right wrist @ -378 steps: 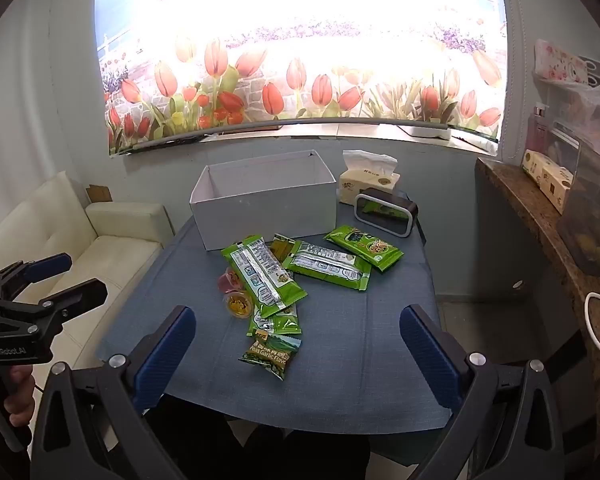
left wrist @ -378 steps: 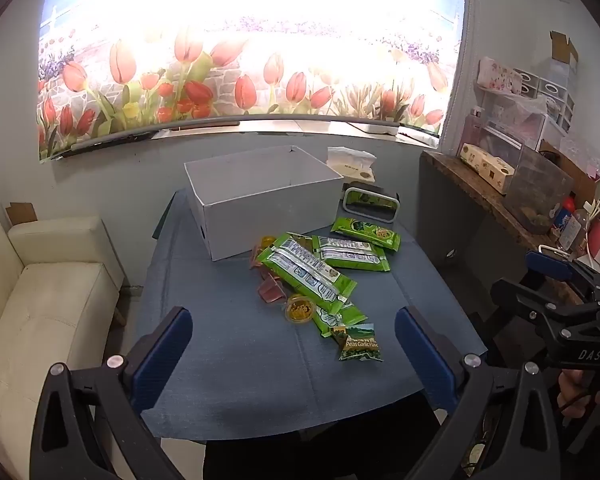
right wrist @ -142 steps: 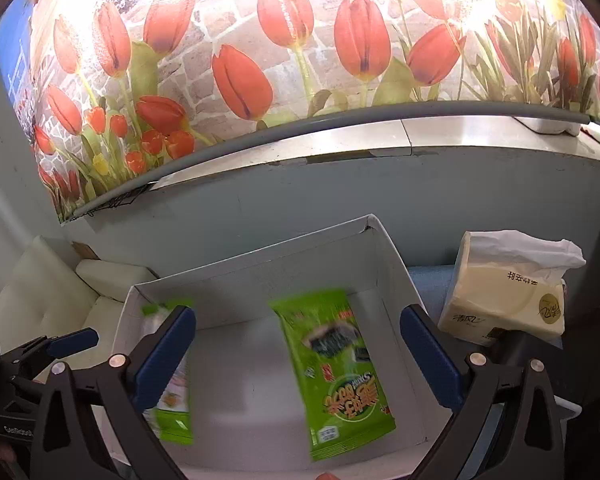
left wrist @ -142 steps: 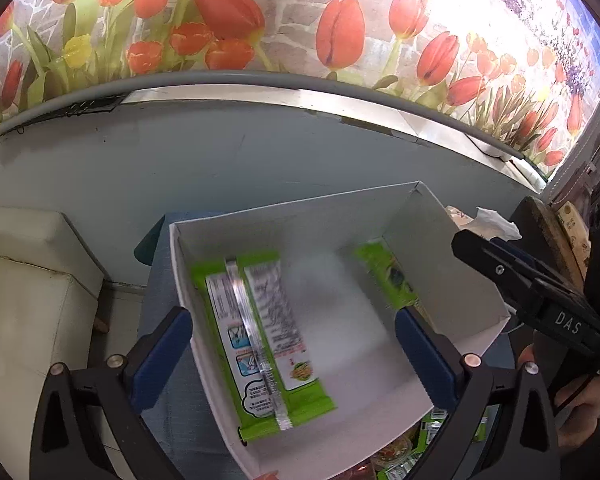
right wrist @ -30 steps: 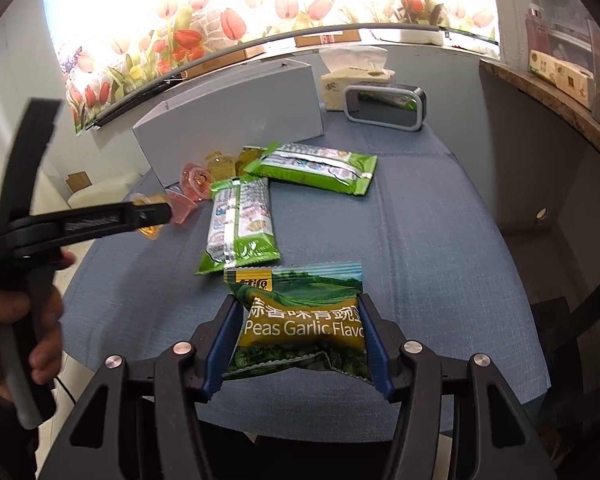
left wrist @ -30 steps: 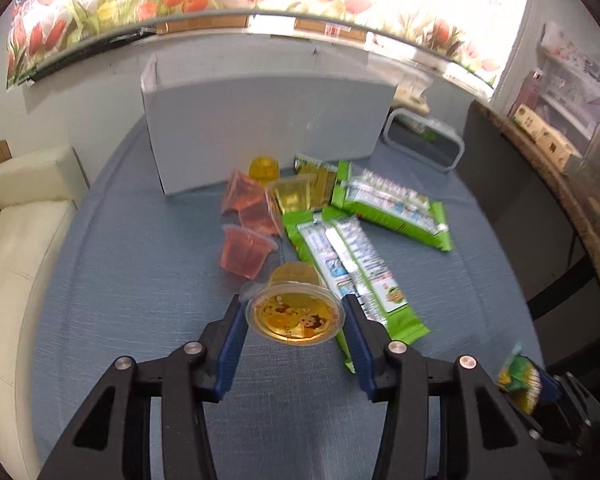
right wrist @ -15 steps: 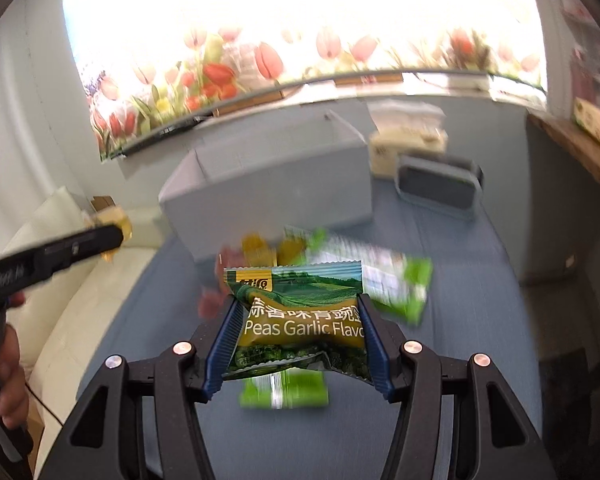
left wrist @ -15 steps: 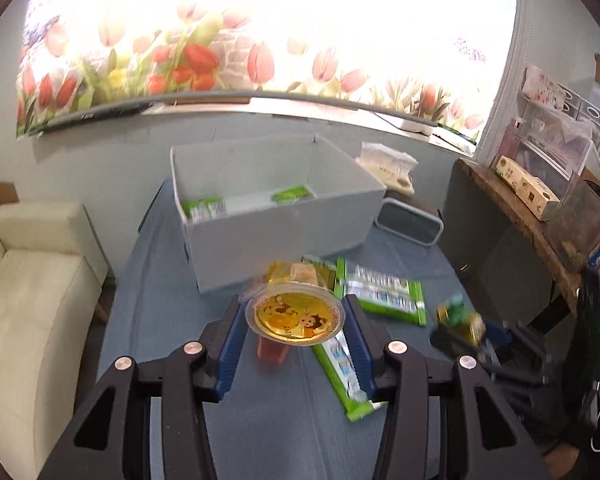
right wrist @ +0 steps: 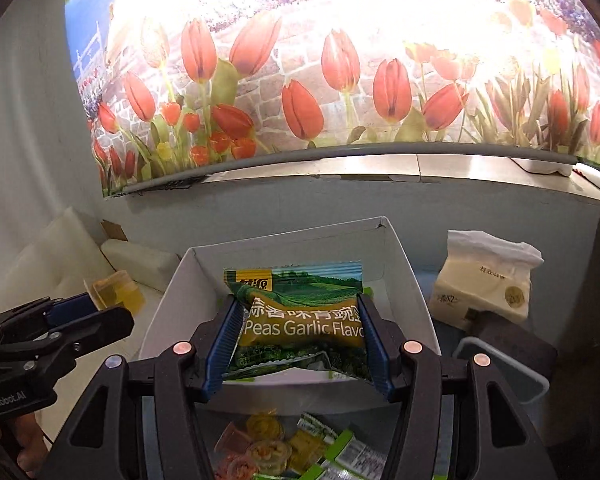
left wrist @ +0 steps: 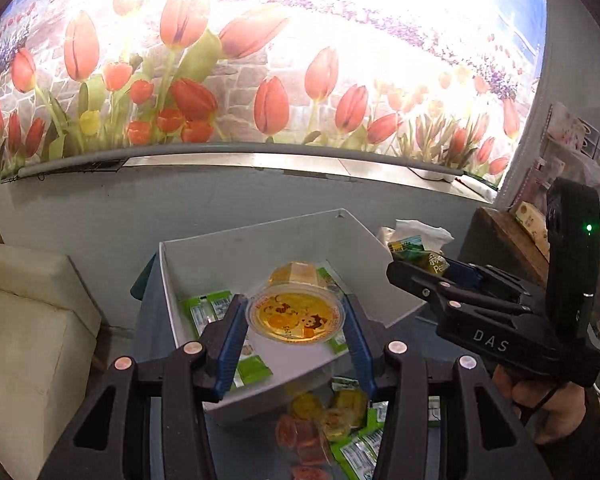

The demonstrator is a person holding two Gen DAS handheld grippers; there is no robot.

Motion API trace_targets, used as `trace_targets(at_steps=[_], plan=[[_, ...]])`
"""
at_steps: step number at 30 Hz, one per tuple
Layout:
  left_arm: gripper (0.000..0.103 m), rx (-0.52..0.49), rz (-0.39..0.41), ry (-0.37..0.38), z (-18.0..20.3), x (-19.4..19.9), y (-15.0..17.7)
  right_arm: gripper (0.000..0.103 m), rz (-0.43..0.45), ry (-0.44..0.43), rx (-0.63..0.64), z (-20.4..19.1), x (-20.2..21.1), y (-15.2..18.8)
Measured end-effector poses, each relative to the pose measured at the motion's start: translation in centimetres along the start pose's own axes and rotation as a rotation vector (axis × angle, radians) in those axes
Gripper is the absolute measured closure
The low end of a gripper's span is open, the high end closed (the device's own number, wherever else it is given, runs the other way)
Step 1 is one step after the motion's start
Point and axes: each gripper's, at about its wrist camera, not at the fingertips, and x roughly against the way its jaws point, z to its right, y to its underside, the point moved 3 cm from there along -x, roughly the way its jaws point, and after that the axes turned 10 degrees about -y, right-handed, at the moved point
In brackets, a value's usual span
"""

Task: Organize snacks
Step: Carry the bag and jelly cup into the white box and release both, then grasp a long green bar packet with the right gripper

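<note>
My left gripper (left wrist: 295,322) is shut on a yellow jelly cup (left wrist: 295,312) and holds it above the open white box (left wrist: 204,252). Green snack packs (left wrist: 212,308) lie inside the box. My right gripper (right wrist: 298,336) is shut on a green peas packet (right wrist: 300,320) and holds it over the same white box (right wrist: 396,268). The right gripper also shows at the right of the left wrist view (left wrist: 432,276), the left gripper at the left of the right wrist view (right wrist: 88,316). Loose jelly cups (left wrist: 324,420) and green packs (right wrist: 340,452) lie on the table below.
A tissue pack (right wrist: 484,280) stands right of the box, with a grey-framed case (right wrist: 500,364) in front of it. A cream sofa (left wrist: 28,320) is at the left. A wooden shelf with boxes (left wrist: 512,232) is at the right. A tulip mural wall stands behind.
Both grippers have risen from the table and moved forward with their loads; they now hang over the box instead of in front of it.
</note>
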Motion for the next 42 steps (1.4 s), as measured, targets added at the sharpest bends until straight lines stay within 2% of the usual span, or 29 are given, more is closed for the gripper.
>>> trace_targets(at_steps=[5, 10, 11, 12, 13, 14, 16, 18, 31, 37, 42], plan=[[0.051, -0.009, -0.051, -0.021, -1.4, -4.6, -1.5, 0.041, -0.036, 0.005, 0.029, 1.3, -3.8, -2.0], [0.05, -0.017, -0.071, -0.021, -1.6, -6.7, -0.9, 0.041, -0.062, 0.024, 0.015, 2.6, -5.8, -2.5], [0.045, -0.025, -0.065, -0.039, -1.6, -7.1, -0.7, 0.038, -0.068, 0.022, 0.003, 2.8, -6.0, -2.5], [0.029, -0.032, -0.064, -0.05, -1.7, -7.2, -0.6, 0.032, -0.08, 0.01, -0.007, 3.0, -6.3, -2.4], [0.017, -0.038, -0.07, -0.052, -1.8, -7.3, -0.5, 0.011, -0.087, 0.017, -0.003, 3.0, -6.4, -2.3], [0.0, -0.032, -0.073, -0.038, -2.0, -7.4, -0.3, 0.0, -0.076, 0.04, 0.009, 3.1, -6.3, -2.2], [0.0, -0.017, -0.059, -0.037, -2.4, -7.2, -0.1, 0.0, -0.055, 0.064, 0.034, 3.1, -5.8, -2.3], [0.0, -0.018, -0.066, -0.087, -2.8, -7.3, 0.1, 0.0, -0.05, 0.064, 0.015, 3.5, -5.6, -2.2], [0.0, -0.034, -0.057, -0.102, -3.0, -5.5, 0.7, 0.0, -0.022, 0.076, 0.007, 3.1, -3.6, -1.7], [0.0, -0.042, -0.038, -0.111, -3.1, -3.1, 1.2, 0.0, -0.004, 0.066, 0.005, 2.3, -1.7, -0.4], [0.0, -0.044, -0.014, -0.102, -2.9, 0.4, 2.8, 0.0, 0.005, 0.066, 0.015, 0.6, 1.1, 2.4]])
